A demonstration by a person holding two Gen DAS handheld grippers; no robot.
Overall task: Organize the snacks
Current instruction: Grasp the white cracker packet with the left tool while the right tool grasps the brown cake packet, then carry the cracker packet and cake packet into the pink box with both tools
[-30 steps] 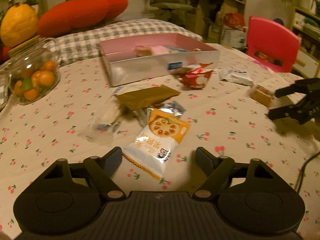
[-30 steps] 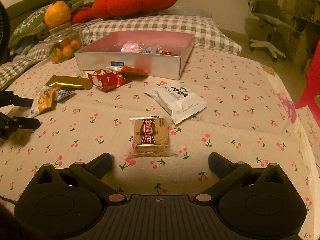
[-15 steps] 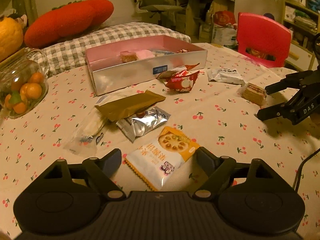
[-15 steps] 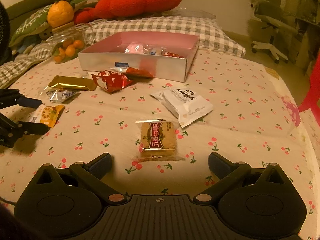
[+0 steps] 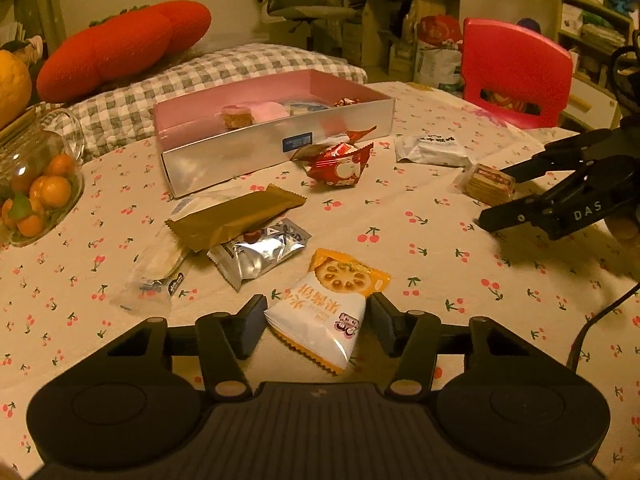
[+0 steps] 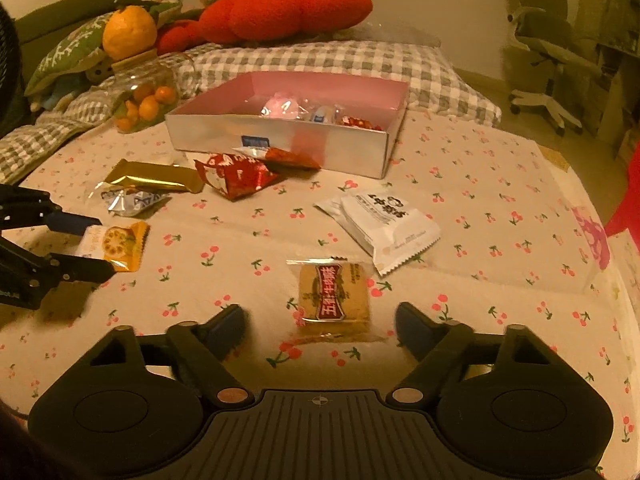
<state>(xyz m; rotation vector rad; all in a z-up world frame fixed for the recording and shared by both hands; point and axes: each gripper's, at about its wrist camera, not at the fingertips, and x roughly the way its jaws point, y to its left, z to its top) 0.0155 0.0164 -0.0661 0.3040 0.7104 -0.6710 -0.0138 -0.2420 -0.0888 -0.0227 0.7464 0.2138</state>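
Observation:
My left gripper point(image 5: 318, 316) is open, its fingers either side of an orange-and-white cracker packet point(image 5: 330, 306) lying on the cloth; the same packet shows in the right wrist view point(image 6: 116, 246). My right gripper point(image 6: 320, 326) is open around a brown biscuit packet point(image 6: 334, 294), which also shows in the left wrist view point(image 5: 490, 184). A silver box with a pink inside point(image 6: 280, 146) holds several snacks. Loose on the cloth lie a gold bar point(image 5: 236, 216), a silver packet point(image 5: 260, 252), a clear wrapper point(image 5: 158, 268), red packets point(image 6: 240, 172) and a white packet point(image 6: 384, 222).
A glass jar of small oranges point(image 5: 38, 192) lies at the left. A checked pillow point(image 6: 320, 56) and a red plush cushion point(image 6: 288, 8) lie behind the box. A red plastic chair point(image 5: 516, 72) stands at the far right.
Both grippers have moved forward and down. The cracker packet now sits between my left fingers and the biscuit packet between my right fingers. The left jaws have narrowed slightly.

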